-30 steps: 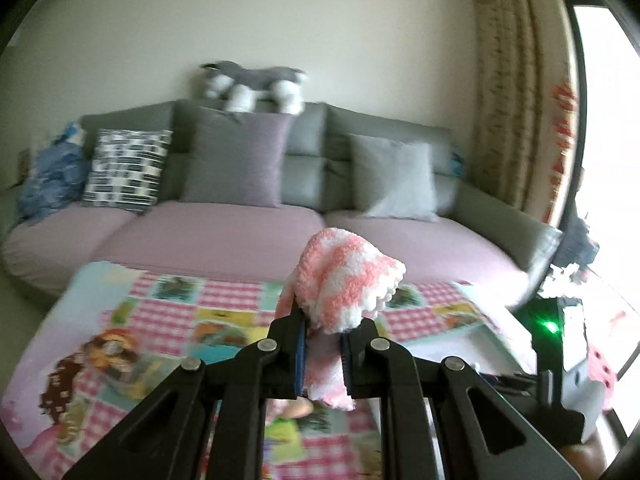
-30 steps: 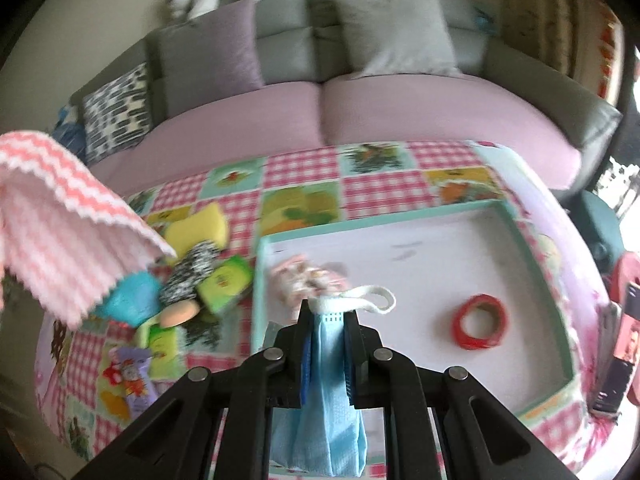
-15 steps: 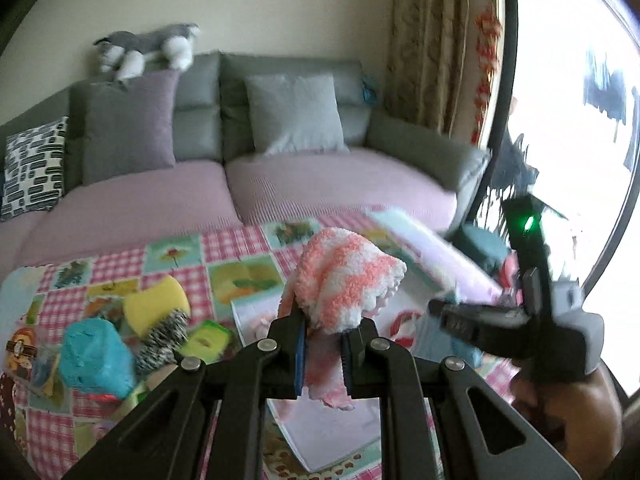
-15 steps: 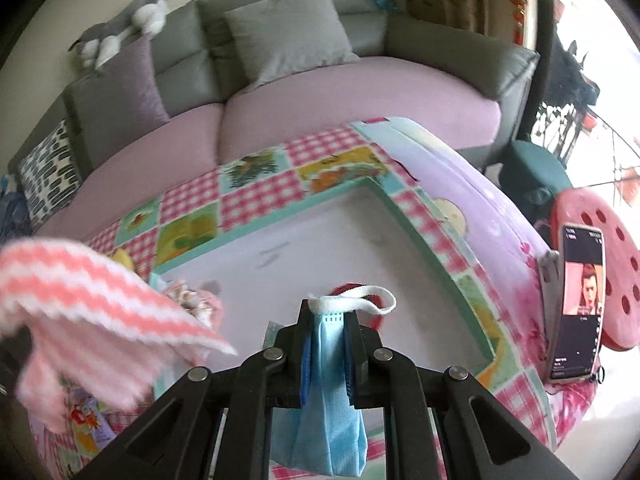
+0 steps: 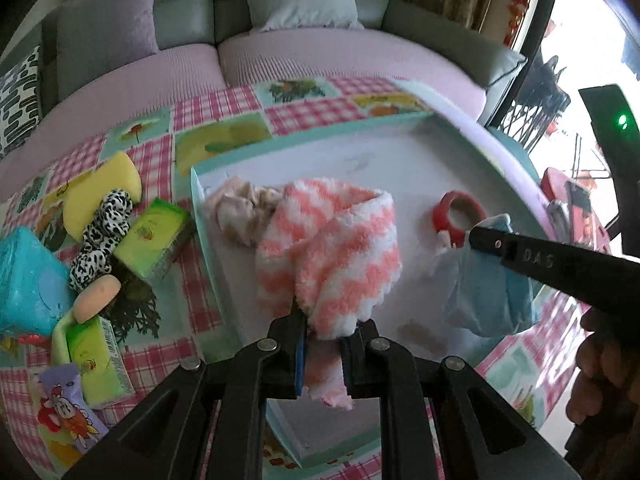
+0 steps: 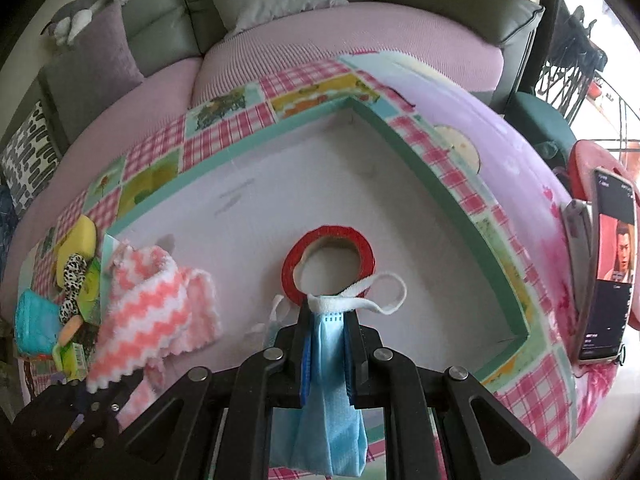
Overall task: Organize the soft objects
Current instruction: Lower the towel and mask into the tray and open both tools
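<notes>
Both jaws are clamped: left on a drooping pink-striped cloth (image 5: 332, 248), right on a face mask (image 6: 328, 392) hanging lengthwise downward.

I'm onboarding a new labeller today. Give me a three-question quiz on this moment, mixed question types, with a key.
1. True or false: the left tool is shut on the pink-and-white cloth.
2. Multiple choice: what does the right tool hold? A) a yellow sponge B) a blue face mask C) a roll of tape
3. Fill in: the red tape roll lies inside the ____ tray.

Key:
1. True; the cloth is pinched between its fingers above the tray.
2. B; the blue face mask hangs from the shut tool, ear loop on top.
3. Teal-rimmed, white-floored.
</notes>
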A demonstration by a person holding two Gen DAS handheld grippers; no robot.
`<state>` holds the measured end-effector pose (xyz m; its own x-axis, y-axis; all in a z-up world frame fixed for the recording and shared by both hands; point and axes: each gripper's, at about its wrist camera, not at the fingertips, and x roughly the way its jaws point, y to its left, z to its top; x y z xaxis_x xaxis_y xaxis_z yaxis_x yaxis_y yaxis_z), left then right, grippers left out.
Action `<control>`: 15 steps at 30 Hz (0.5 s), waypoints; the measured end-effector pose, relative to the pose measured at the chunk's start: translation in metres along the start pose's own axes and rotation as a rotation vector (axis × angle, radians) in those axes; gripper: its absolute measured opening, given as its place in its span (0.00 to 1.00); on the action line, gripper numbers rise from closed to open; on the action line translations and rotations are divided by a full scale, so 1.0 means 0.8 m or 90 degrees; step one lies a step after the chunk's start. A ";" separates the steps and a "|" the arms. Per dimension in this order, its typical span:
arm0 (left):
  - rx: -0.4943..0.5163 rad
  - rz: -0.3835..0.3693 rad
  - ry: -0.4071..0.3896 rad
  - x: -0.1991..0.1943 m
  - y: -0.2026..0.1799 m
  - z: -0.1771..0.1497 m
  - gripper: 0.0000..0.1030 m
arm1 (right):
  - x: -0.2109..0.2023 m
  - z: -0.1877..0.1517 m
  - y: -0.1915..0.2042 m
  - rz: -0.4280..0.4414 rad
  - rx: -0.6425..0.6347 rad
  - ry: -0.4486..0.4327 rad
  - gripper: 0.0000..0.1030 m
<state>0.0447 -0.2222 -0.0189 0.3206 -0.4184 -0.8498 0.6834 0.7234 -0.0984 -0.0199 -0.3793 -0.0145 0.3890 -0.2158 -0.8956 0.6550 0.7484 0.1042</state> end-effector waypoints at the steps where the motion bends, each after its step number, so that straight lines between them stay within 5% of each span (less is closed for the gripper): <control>1: 0.001 0.001 0.004 0.003 -0.001 -0.001 0.14 | 0.003 -0.001 0.000 0.001 0.000 0.004 0.13; 15: 0.011 0.014 0.047 0.029 -0.001 -0.002 0.17 | 0.012 0.001 -0.002 0.003 0.010 0.018 0.14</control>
<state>0.0504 -0.2315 -0.0393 0.2873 -0.3603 -0.8875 0.6879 0.7224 -0.0705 -0.0168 -0.3832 -0.0231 0.3739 -0.1933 -0.9071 0.6632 0.7394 0.1157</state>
